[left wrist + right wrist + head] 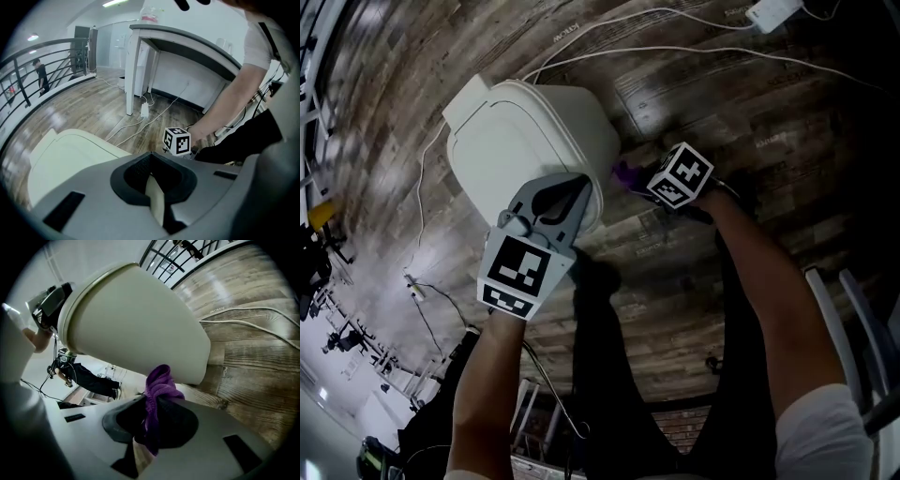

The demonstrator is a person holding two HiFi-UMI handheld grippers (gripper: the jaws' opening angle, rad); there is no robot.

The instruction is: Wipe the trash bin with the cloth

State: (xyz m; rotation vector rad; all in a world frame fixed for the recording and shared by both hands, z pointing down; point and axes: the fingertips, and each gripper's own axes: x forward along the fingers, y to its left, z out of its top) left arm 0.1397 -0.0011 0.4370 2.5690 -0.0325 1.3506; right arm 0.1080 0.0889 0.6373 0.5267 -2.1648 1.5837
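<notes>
The white trash bin (pixel 530 131) leans tilted on the wooden floor, its lid (pixel 70 154) closed. My left gripper (pixel 572 187) lies over its upper edge, jaws shut with a cream strip of the bin's rim (pixel 155 199) between them. My right gripper (pixel 630 178) is shut on a purple cloth (pixel 159 387). The cloth (pixel 622 172) presses against the bin's side wall (pixel 140 324) low down near its base. In the left gripper view the right gripper's marker cube (pixel 177 140) shows just past the bin.
White cables (pixel 675 52) and a power strip (pixel 773 11) lie on the floor beyond the bin. A white table (pixel 187 40) stands behind, a railing (pixel 28 70) at the left with a person (pixel 41 75) beside it. A chair frame (pixel 853 319) is at my right.
</notes>
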